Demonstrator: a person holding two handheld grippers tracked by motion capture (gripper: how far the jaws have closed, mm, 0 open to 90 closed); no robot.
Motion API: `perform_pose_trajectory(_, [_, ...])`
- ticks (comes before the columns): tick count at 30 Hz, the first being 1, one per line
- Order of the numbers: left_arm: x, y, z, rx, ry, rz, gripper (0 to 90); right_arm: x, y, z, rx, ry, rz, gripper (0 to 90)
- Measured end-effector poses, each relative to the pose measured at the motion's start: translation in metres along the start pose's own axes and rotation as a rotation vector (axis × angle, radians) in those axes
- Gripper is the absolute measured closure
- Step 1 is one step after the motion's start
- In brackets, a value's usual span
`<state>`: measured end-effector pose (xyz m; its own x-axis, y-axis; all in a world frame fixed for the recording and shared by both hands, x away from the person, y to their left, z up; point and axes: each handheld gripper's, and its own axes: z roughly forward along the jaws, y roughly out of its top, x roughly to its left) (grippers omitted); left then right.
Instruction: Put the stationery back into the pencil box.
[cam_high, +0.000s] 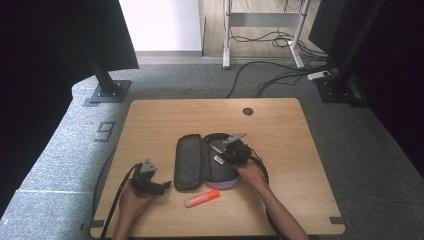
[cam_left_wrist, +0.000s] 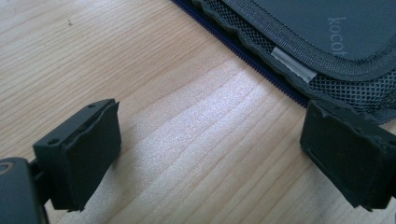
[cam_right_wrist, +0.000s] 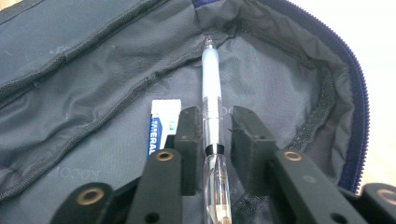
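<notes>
A dark grey pencil case (cam_high: 189, 161) lies open in the middle of the wooden table (cam_high: 290, 150). My right gripper (cam_high: 223, 150) reaches into its right half. In the right gripper view a white and clear pen (cam_right_wrist: 209, 79) runs between the jaws of the gripper (cam_right_wrist: 216, 130), tip against the far lining (cam_right_wrist: 280, 93). The jaws stand narrowly apart, with a slim gap on the pen's right side. Beside the pen lies a small white and blue packet (cam_right_wrist: 163, 121). My left gripper (cam_high: 167, 185) rests open by the case's left edge (cam_left_wrist: 327, 37), with bare wood between the jaws of the gripper (cam_left_wrist: 210, 154).
An orange-capped marker (cam_high: 202, 198) lies on the table in front of the case. A cable hole (cam_high: 247, 111) sits near the far edge. Dark stand bases (cam_high: 107, 92) and loose cables (cam_high: 280, 75) are on the floor beyond the table.
</notes>
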<state>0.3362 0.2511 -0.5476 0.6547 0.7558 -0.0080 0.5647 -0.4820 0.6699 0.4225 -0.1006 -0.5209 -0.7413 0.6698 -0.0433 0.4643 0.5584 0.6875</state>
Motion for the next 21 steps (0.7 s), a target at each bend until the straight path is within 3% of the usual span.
perform_pose_trajectory(12, [0.0,0.0,0.0,0.0,0.0,0.0,5.2,0.003,0.007,-0.015,-0.035,-0.02,-0.016,45.3])
perform_pose_trajectory(21, [0.0,0.0,0.0,0.0,0.0,-0.001,5.2,0.005,0.011,-0.033,-0.052,-0.007,-0.02,35.0])
